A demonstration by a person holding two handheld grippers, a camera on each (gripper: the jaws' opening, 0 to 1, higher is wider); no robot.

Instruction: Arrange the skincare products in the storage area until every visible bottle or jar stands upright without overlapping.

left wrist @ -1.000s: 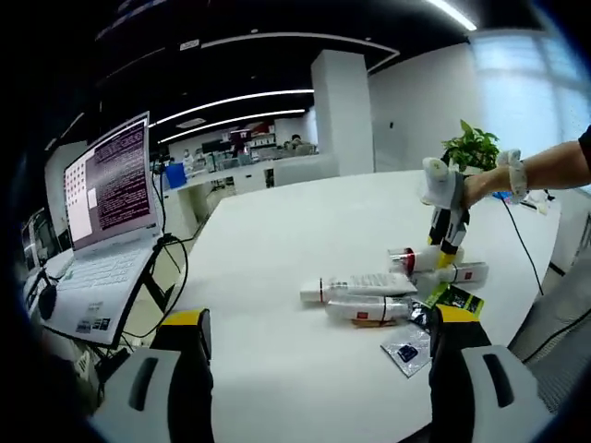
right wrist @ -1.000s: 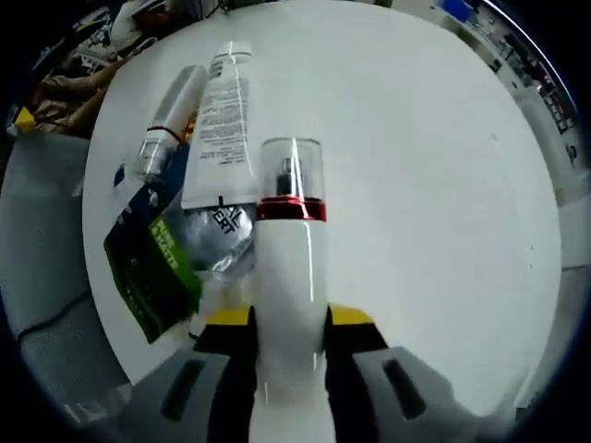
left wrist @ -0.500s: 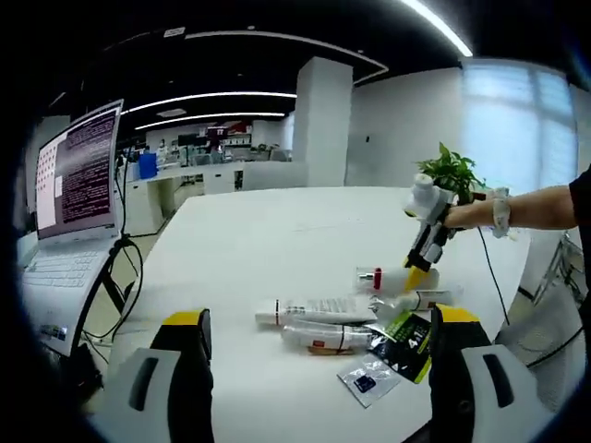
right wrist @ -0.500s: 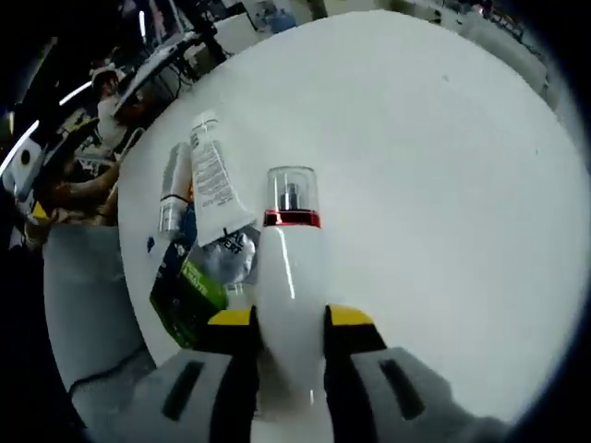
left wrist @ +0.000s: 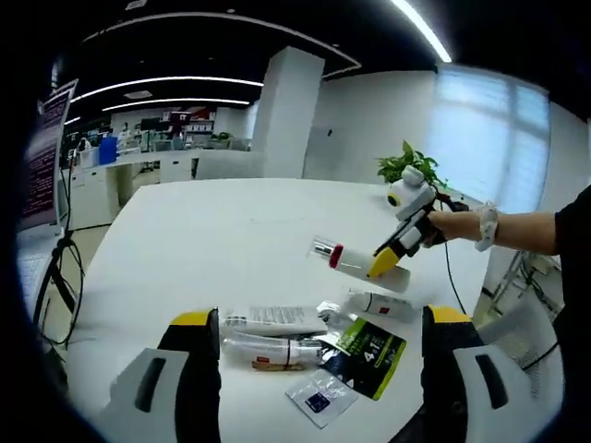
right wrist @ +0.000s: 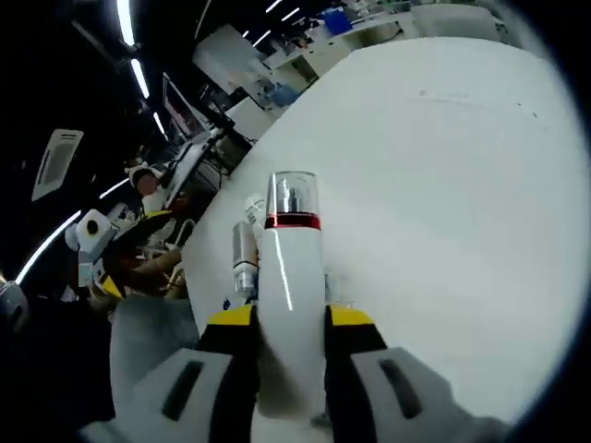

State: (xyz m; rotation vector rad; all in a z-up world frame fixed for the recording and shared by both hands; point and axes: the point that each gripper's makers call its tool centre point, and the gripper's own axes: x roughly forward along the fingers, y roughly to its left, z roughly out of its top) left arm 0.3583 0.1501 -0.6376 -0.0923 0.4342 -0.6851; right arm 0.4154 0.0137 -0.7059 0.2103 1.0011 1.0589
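Observation:
A white pump bottle (right wrist: pixel 291 277) with a red ring and a clear cap sits between the jaws of my right gripper (right wrist: pixel 289 319), which is shut on it. In the left gripper view that bottle (left wrist: pixel 349 261) hangs above the table, lying nearly level, with the right gripper (left wrist: pixel 395 251) on its base end. Below it on the table lie a long white tube (left wrist: pixel 273 320), a second tube (left wrist: pixel 270 350) with a red label and a small tube (left wrist: pixel 379 303). My left gripper (left wrist: pixel 319 365) is open over the near table edge, holding nothing.
A green and black sachet (left wrist: pixel 371 345) and a small blue sachet (left wrist: pixel 319 400) lie beside the tubes. The white table (left wrist: pixel 203 231) stretches bare to the far left. A laptop (left wrist: pixel 42 157) stands at the left edge, a potted plant (left wrist: pixel 406 168) behind the person's arm (left wrist: pixel 522 226).
My right gripper has lifted the pump bottle off the table and swung it up to nearly level. The left gripper's camera has turned to the right; the lying tubes have not moved.

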